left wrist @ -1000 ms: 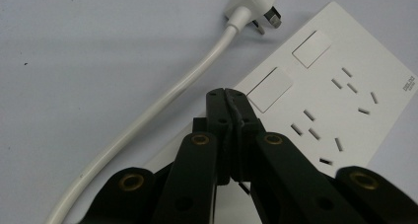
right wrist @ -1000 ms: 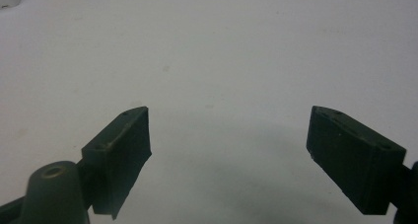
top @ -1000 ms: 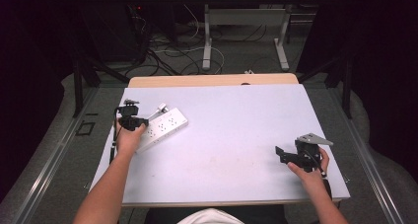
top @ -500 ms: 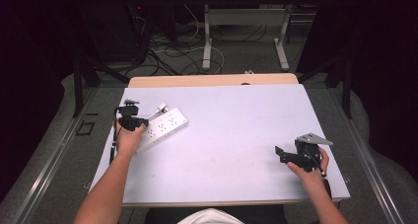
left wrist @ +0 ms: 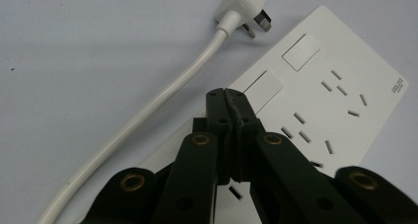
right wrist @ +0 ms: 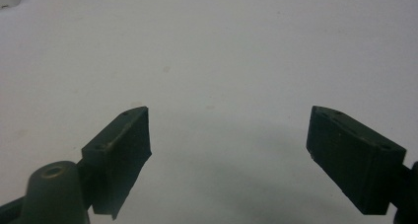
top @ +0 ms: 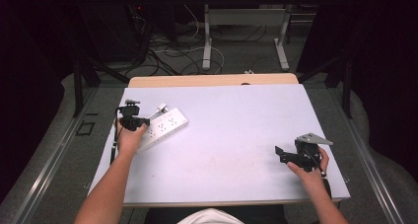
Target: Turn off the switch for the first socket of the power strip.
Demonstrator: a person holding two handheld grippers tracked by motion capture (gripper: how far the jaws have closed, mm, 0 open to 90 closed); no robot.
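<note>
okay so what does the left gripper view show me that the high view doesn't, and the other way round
Left gripper view: the left gripper has its jaws pressed together over the power strip, whose socket slots, two square buttons and plug prongs are plain. High view: the whole table, the right gripper near its right edge, both forearms. Both: the white strip and its cord.
</note>
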